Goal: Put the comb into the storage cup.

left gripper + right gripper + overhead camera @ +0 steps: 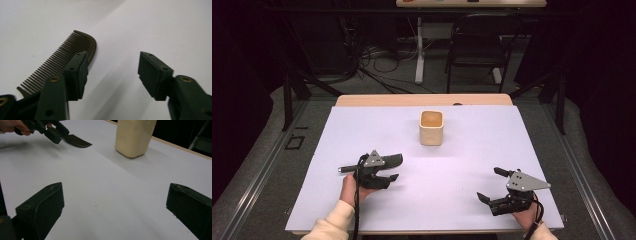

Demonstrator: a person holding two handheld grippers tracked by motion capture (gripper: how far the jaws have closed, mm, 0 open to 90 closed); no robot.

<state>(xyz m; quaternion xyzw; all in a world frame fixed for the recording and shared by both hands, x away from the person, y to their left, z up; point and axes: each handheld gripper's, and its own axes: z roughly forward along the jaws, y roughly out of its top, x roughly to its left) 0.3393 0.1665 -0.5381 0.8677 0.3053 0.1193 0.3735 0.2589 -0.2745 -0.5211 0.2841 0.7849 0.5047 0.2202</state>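
On the white surface (462, 150), the left hand-held gripper (393, 168) sits spread beside a dark comb (60, 62), the right hand-held gripper (488, 186) spread near-right, a cream cup (431, 127) far-centre.

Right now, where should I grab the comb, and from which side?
Grip the comb across its solid curved spine, not the teeth, coming down from above: it seems to lie flat on the table, beside the open left hand-held gripper, not between its jaws.
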